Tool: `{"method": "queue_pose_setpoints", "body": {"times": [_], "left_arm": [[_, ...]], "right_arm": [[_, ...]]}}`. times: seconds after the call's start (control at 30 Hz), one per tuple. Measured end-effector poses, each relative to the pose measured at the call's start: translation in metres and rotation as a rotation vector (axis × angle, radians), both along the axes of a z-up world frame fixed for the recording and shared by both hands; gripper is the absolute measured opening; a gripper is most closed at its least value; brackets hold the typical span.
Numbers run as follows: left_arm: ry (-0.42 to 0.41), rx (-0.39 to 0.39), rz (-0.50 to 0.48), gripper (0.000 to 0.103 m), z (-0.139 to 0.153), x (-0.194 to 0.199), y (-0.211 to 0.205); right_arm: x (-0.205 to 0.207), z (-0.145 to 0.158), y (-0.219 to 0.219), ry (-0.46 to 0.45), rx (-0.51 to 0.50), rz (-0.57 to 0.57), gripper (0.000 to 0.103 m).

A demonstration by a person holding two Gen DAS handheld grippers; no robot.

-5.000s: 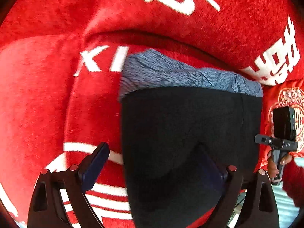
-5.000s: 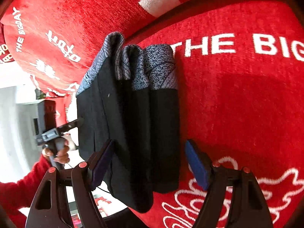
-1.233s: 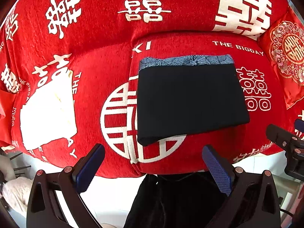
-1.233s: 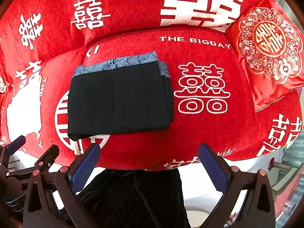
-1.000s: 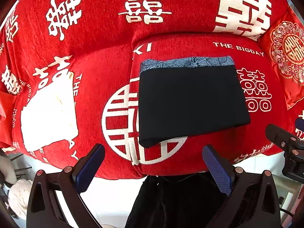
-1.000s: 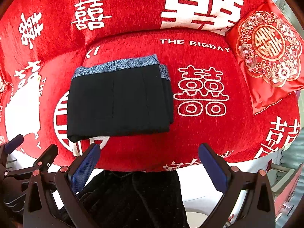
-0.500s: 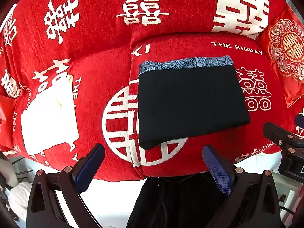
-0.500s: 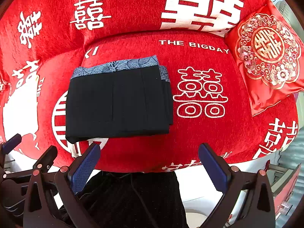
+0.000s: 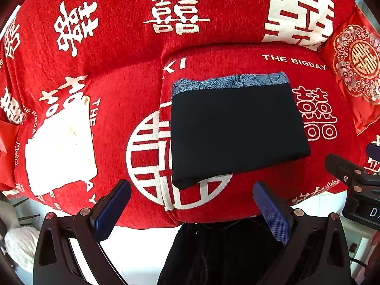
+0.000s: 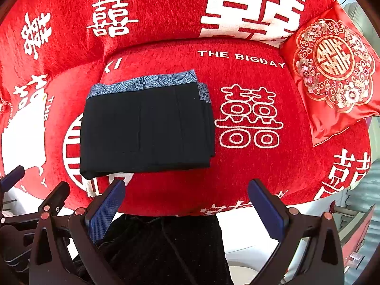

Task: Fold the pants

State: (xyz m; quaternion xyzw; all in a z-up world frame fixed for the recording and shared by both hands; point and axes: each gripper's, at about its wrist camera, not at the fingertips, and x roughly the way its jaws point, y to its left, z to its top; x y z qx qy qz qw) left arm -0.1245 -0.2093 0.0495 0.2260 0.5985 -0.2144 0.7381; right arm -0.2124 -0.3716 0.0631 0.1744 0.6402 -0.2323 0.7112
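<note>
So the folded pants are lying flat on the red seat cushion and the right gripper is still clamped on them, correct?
Not quite. The folded pants do lie flat on the red seat cushion, but the right gripper is open and clear of them, as the right wrist view shows.

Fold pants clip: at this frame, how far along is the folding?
Done, by the look of it: the pants lie as a compact folded rectangle on the sofa, patterned waistband at the far edge. Nothing in hand: the left gripper and right gripper are open, short of the sofa. Nothing visibly left.
</note>
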Motion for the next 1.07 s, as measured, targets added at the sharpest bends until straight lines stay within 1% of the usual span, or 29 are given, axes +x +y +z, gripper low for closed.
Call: {"method": "queue_pose_setpoints", "body": {"times": [0.47,0.8,0.97,1.07], "left_arm": [[0.009,-0.002,-0.018,0.103,-0.0007,-0.0018,-0.0017],[0.019,-0.004,-0.012,0.103,-0.0020,-0.0009,-0.0013],[0.003,-0.026,-0.021,0.103,0.0004,-0.0032,-0.0016],[0.007,-0.028,-0.026,0.103,0.0005,-0.0034,-0.0034]], "right_arm": [[-0.0022,-0.0011,-0.0007,0.003,0.000,0.002,0.103],[-0.0017,-0.0014,0.0014,0.005,-0.001,0.000,0.103],[-0.0030,-0.0024,-0.0009,0.005,0.001,-0.005,0.103],[-0.0036,-0.0036,-0.0027,0.010,-0.001,-0.006,0.103]]}}
